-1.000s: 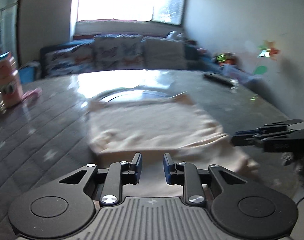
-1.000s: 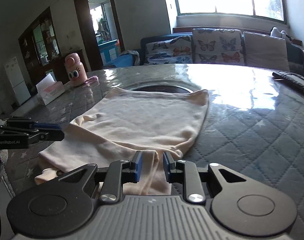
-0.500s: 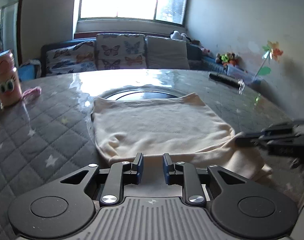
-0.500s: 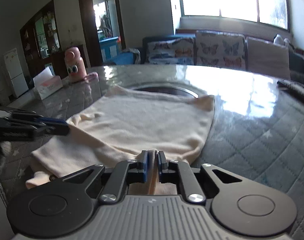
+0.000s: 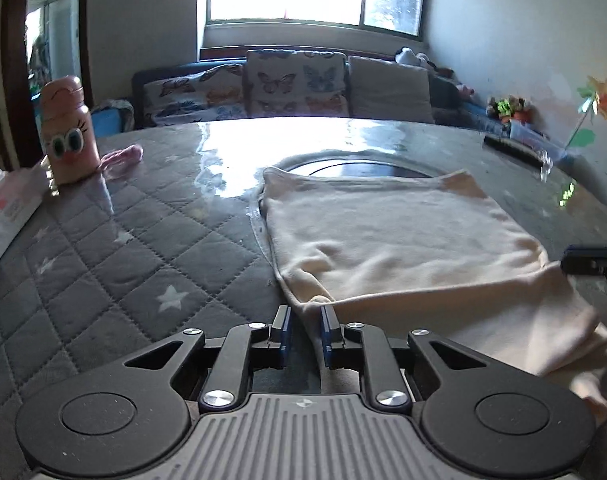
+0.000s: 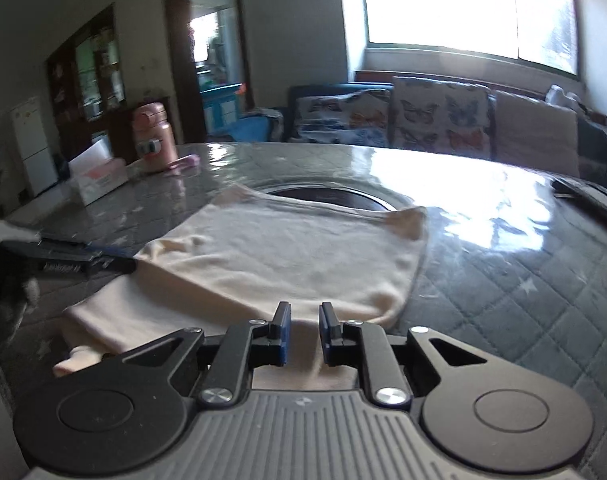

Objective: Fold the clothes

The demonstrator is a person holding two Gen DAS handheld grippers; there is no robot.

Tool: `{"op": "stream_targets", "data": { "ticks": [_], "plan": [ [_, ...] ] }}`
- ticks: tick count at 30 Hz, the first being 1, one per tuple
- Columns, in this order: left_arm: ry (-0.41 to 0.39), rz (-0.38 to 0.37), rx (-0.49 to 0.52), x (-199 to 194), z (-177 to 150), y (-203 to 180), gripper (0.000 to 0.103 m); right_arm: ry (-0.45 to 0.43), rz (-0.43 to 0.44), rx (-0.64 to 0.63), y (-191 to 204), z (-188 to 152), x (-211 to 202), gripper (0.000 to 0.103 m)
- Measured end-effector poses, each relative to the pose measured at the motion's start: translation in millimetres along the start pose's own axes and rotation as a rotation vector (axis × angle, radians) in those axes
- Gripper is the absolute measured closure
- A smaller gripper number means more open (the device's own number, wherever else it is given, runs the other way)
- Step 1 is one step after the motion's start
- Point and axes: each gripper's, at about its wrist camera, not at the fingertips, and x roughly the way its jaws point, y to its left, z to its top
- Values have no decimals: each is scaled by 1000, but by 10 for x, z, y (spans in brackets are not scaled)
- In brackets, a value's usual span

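A cream garment (image 5: pixel 395 240) lies flat on the quilted grey table (image 5: pixel 151 248), its near part folded over. My left gripper (image 5: pixel 305 326) sits low at the garment's near left corner. Its jaws are closing with the fabric edge between them; a dark gap still shows beside the left pad. In the right wrist view, my right gripper (image 6: pixel 305 326) is over the garment's (image 6: pixel 287 248) near right edge. Its jaws are opening, and the cloth lies loose between them. Each gripper shows in the other's view: the right gripper (image 5: pixel 591 260) at the right edge, the left gripper (image 6: pixel 83 260) at the left.
A pink bottle with cartoon eyes (image 5: pixel 65 136) and a tissue box (image 5: pixel 7 208) stand at the table's far left. A dark remote (image 6: pixel 583 196) lies at the far right. A round dark inset (image 5: pixel 359 168) sits behind the garment. A sofa (image 5: pixel 295 84) runs under the window.
The left gripper slid left to the garment's near left corner and its jaws narrowed. The right gripper pinched a fold of cloth half a second ago and has since spread, leaving it loose.
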Motion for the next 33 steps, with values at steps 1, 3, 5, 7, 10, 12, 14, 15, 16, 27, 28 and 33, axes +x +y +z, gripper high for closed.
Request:
{"op": "stream_targets", "data": {
  "ticks": [1, 3, 5, 7, 10, 12, 14, 15, 16, 27, 28, 33],
  "plan": [
    [-16, -17, 7, -53, 10, -37, 86, 6, 11, -13, 26, -4, 3, 88],
    [-43, -65, 30, -151, 27, -136, 86, 25, 38, -39, 80, -18, 24, 88],
    [-45, -109, 59, -170, 27, -247, 85, 41, 48, -54, 108, -39, 52, 86],
    [-28, -115, 93, -121, 5, -336, 83, 62, 44, -65, 124, -74, 92, 84],
    [16, -69, 117, 24, -62, -344, 83, 98, 41, -86, 124, -141, 114, 82],
    [13, -78, 100, -3, -82, -291, 83, 95, 40, -112, 142, -159, 48, 82],
    [-2, -87, 121, -103, -86, -302, 83, 91, 51, -129, 162, -160, -19, 81],
    [-11, -95, 141, -162, -95, -317, 83, 90, 60, -136, 173, -161, -52, 81],
    [-18, -102, 164, -219, -109, -335, 83, 90, 68, -144, 183, -162, -76, 81],
    [-8, -141, 459, -740, -508, -445, 69, 128, 102, -245, 222, -138, -226, 81],
    [-10, -140, 495, -758, -553, -479, 68, 131, 105, -258, 222, -130, -249, 81],
    [-43, -135, 642, -739, -736, -676, 60, 162, 121, -360, 278, -150, -337, 71]
  ]
}}
